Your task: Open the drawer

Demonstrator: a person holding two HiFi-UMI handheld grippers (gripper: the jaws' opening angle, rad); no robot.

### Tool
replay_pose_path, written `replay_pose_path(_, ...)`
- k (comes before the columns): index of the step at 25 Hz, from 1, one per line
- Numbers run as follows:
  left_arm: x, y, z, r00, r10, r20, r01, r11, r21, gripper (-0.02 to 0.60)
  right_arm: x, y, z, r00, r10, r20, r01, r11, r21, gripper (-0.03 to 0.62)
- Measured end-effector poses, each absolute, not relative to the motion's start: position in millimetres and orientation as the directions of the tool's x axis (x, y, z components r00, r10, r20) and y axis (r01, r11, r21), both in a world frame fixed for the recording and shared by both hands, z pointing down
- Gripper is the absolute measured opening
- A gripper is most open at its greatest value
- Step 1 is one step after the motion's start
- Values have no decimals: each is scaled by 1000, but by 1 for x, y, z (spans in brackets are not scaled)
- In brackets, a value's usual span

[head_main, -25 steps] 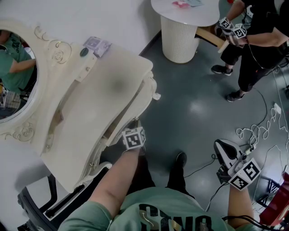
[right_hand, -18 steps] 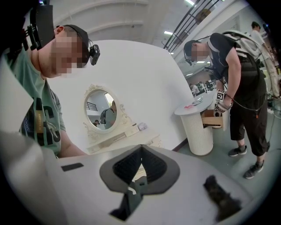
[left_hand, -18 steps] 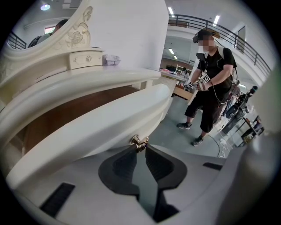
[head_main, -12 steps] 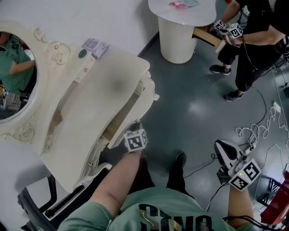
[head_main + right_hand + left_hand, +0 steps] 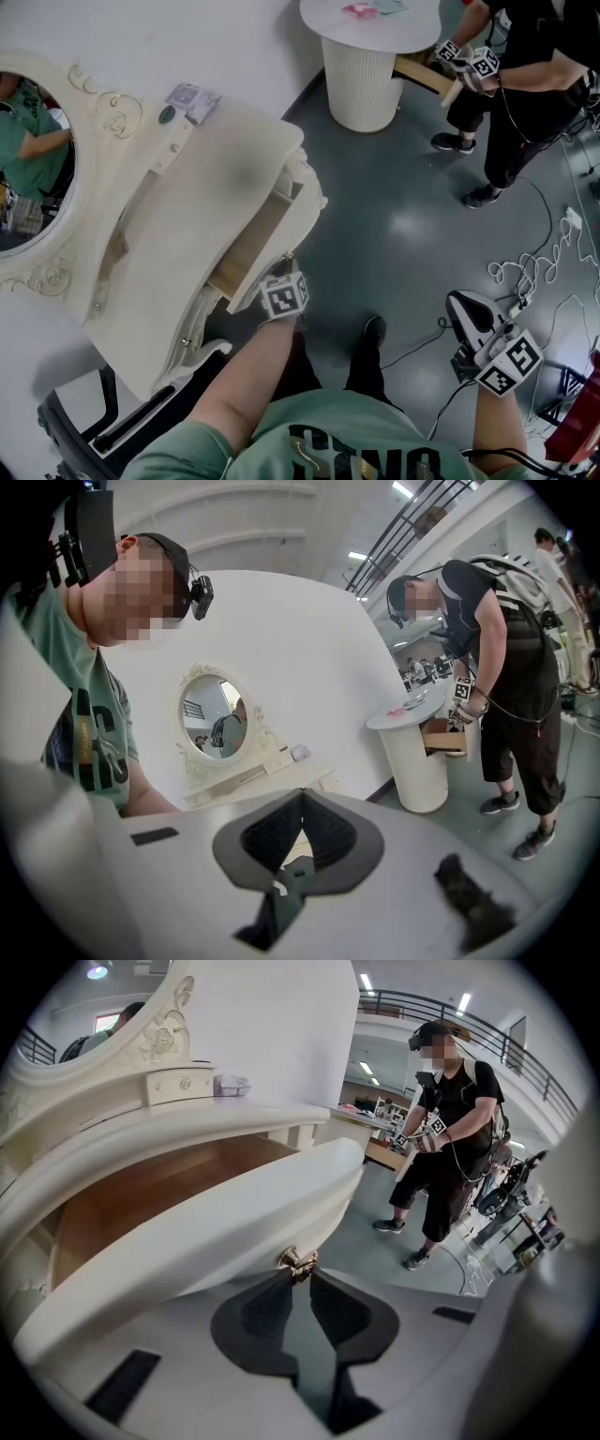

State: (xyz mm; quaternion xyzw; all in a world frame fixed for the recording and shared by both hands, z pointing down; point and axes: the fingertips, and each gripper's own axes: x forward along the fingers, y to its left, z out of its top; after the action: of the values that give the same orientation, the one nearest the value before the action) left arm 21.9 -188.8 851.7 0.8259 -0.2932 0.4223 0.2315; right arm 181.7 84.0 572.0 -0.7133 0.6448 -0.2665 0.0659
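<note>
Left tool (image 5: 298, 1276) pinches the brass knob (image 5: 298, 1261) of the part-open drawer (image 5: 206, 1232) in a cream vanity (image 5: 206, 187) over grey floor (image 5: 403, 187).

In the head view the left gripper (image 5: 298, 1277) shows only its marker cube (image 5: 283, 295); its jaw tips and the brass knob (image 5: 298, 1262) lie hidden below the front of the drawer (image 5: 251, 246). The dressing table (image 5: 202, 202) top covers most of the drawer's inside. The left edge cuts the oval mirror (image 5: 33, 159), the top edge the second person (image 5: 525, 84). The small packet (image 5: 192, 98) beside the mirror is too small to identify.
</note>
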Motion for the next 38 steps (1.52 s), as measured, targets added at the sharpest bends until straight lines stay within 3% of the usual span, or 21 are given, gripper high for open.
replay_pose_path(38,27,-124,851,466,-241,851,-663,-732,156,52,185,127,561,68,-965,254,-880,-178,-440,12)
